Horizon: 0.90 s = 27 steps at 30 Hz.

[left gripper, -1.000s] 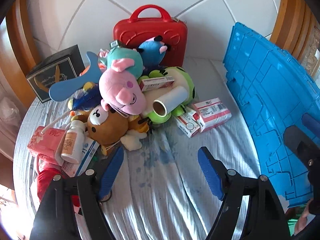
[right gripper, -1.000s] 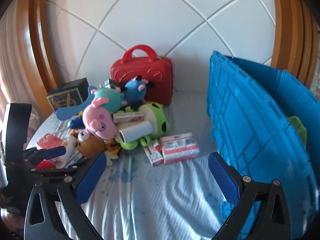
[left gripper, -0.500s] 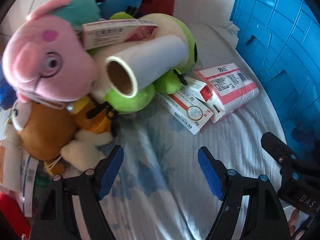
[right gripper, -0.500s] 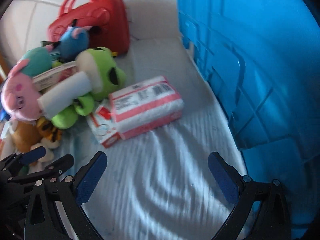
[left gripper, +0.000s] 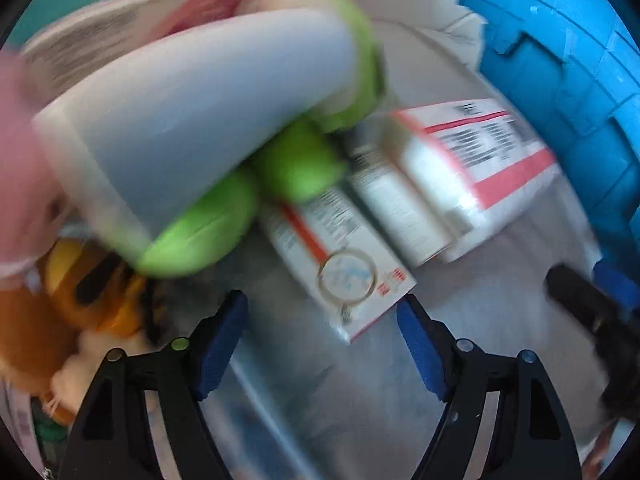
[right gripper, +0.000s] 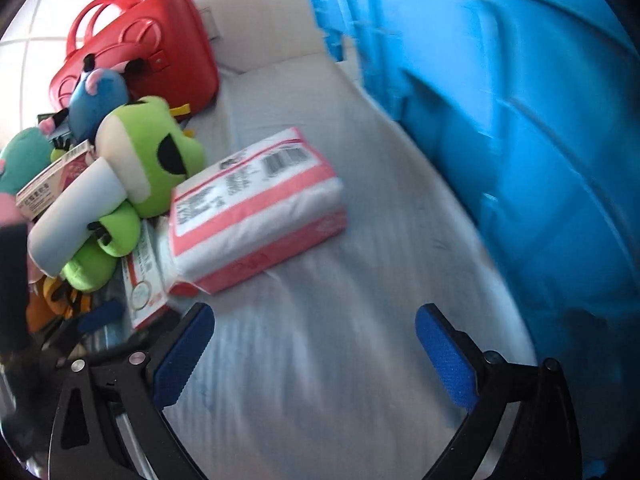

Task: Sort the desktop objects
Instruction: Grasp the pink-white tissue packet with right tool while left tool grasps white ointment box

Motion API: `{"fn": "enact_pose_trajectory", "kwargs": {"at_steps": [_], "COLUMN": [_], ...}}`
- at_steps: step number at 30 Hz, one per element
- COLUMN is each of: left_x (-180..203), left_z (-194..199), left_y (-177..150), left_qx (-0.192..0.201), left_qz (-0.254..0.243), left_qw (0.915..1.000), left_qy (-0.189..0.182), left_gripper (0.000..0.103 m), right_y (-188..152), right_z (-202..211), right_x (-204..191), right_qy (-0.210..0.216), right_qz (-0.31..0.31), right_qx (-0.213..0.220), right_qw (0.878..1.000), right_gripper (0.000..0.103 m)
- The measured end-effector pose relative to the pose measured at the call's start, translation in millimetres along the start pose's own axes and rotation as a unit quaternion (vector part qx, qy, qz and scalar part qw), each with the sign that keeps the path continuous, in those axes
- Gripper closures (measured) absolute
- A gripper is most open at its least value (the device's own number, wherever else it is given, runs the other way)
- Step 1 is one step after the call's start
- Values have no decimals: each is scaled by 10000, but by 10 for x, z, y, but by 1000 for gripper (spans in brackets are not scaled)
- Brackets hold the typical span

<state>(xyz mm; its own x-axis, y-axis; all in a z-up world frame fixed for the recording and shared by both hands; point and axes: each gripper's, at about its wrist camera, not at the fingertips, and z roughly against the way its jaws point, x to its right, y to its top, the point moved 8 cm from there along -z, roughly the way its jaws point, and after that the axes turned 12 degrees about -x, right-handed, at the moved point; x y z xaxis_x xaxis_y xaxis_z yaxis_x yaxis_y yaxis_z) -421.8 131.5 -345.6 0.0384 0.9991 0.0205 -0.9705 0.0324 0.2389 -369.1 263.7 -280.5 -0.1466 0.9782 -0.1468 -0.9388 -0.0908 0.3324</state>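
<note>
Box [left gripper: 340, 256] ahead of (open) L gripper [left gripper: 320, 340]

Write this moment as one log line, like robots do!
step: approach | left gripper: open, over medicine box | right gripper: open, near tissue pack | held: nothing

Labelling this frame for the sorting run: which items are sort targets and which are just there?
Job items:
- tissue pack
- medicine box
- white roll
- green plush
- blue plush
- blue crate, probably the bin
- left gripper and right gripper, both open, empty

Just there:
- bedsheet
- red case, role unclear
</note>
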Motion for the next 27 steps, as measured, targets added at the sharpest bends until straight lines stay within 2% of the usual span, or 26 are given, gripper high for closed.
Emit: {"fn": "enact_pose_trajectory", "kwargs": {"at_steps": [1, 3, 6, 10, 13, 15, 16, 19, 20, 24, 27], "left_x": [-143, -273, -177, 35, 140, 149, 123, -47, -116, -254, -257], "left_z": [22, 52, 184, 287, 92, -62, -59, 10, 37, 97, 110], "left_y": [-68, -184, -250, -59, 123, 185, 200, 117, 72, -38, -13], "left_qx": [-8, -114, -104, 122, 48, -42, 125, 191, 185, 174, 194], "left_qz": [174, 292, 65, 130, 255, 302, 271, 409, 428, 336, 307], "left_qw": [9998, 9995, 9999, 9992, 9991, 9995, 9995, 9990, 9989, 9992, 9993], "left_qy": [128, 89, -24, -344, -328, -94, 76, -36, -48, -115, -95], "left_gripper": [25, 29, 29, 28, 28, 28, 29, 56, 61, 61, 59], "right_y": [7, 17, 30, 70, 103, 153, 192, 284, 320, 567, 737], "right_z": [-14, -28, -43, 1, 36, 5, -22, -104, -108, -123, -257], "right_x": [-40, -123, -181, -202, -163, -143, -169, -197, -219, -190, -195], "right_qy": [29, 78, 100, 176, 148, 168, 171, 104, 85, -35, 25], "right_qz": [52, 148, 240, 213, 212, 158, 174, 232, 232, 44, 90], "right_qx": [-6, -10, -18, 26, 100, 47, 16, -10, 32, 390, 385], "right_qw": [10000, 9999, 9997, 9996, 9996, 9997, 9997, 9997, 9997, 9992, 9992], "right_gripper": [1, 1, 1, 1, 0, 0, 0, 0, 0, 0, 0]}}
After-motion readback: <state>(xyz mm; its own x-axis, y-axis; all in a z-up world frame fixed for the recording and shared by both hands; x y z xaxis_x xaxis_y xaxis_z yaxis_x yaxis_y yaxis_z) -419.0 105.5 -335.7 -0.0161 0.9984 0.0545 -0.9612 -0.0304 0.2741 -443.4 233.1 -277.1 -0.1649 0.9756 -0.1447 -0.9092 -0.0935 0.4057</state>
